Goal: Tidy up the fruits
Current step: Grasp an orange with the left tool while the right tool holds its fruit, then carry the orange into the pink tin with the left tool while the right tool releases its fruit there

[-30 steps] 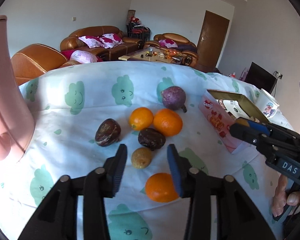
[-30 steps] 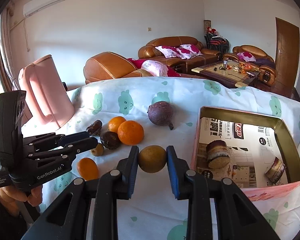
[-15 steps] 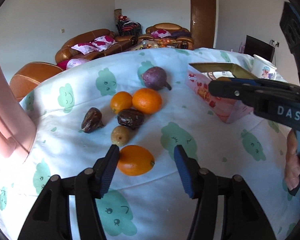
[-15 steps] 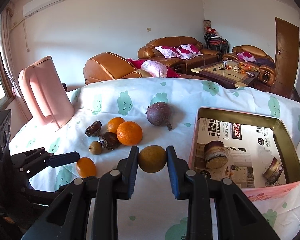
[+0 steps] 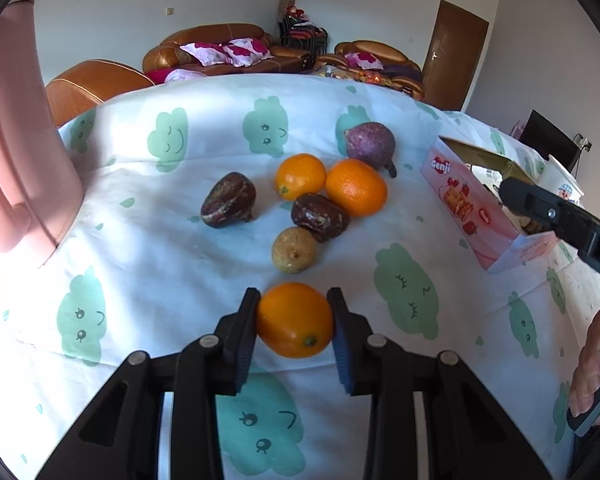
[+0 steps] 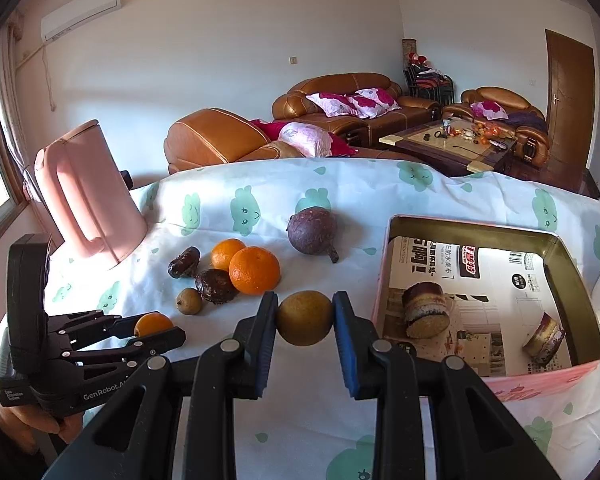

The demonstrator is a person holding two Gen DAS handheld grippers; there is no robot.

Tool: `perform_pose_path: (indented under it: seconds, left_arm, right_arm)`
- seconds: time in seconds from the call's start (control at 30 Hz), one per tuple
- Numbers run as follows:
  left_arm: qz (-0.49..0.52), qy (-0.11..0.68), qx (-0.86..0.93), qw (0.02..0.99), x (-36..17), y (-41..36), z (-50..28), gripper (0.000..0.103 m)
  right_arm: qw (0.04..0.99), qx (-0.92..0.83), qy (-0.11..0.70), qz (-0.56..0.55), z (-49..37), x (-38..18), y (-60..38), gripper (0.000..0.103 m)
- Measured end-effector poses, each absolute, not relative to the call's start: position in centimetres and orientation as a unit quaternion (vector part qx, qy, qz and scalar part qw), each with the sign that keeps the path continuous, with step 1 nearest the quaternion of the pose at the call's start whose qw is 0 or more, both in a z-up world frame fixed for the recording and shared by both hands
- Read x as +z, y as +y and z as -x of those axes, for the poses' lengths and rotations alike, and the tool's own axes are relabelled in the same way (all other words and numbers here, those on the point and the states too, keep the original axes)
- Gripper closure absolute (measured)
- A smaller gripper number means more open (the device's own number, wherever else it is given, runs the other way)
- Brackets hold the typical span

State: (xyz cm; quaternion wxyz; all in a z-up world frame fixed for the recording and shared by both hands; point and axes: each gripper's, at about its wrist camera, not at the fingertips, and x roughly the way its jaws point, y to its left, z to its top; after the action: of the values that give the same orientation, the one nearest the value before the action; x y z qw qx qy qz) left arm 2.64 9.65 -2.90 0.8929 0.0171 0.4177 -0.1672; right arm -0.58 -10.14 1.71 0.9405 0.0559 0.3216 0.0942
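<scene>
A small orange citrus fruit [image 5: 295,319] was gripped by the left gripper [image 5: 295,322], a round brownish-yellow fruit [image 6: 305,318] by the right gripper [image 6: 305,320]; transfer into the open pink box [image 6: 476,227] was probably called for next.

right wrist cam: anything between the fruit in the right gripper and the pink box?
Nothing. In the right wrist view only bare tablecloth shows between the brownish fruit in the right gripper and the box.
</scene>
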Motion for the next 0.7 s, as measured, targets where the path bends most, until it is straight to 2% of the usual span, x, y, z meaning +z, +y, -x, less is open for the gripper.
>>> perform_pose_path:
  seconds: [0.33, 0.53, 0.7]
  left_arm:
    - [-0.002, 0.301, -0.206, 0.931, 2.5, 5.3, -0.6, 0.068]
    - [-0.006, 0.297, -0.232, 0.926, 3.9, -1.3, -2.7, 0.068]
    - [-0.018, 0.314, -0.252, 0.915, 2.8, -6.8, -4.4, 0.068]
  right_arm:
    - [0.96, 0.038, 0.269, -0.068, 1.3, 4.6, -16.5, 0.073]
    - [0.962, -0.015, 0.263, -0.077, 0.9, 4.5, -22.2, 0.073]
    - [0.956, -0.042, 0.28, -0.078, 0.0, 3.5, -25.9, 0.073]
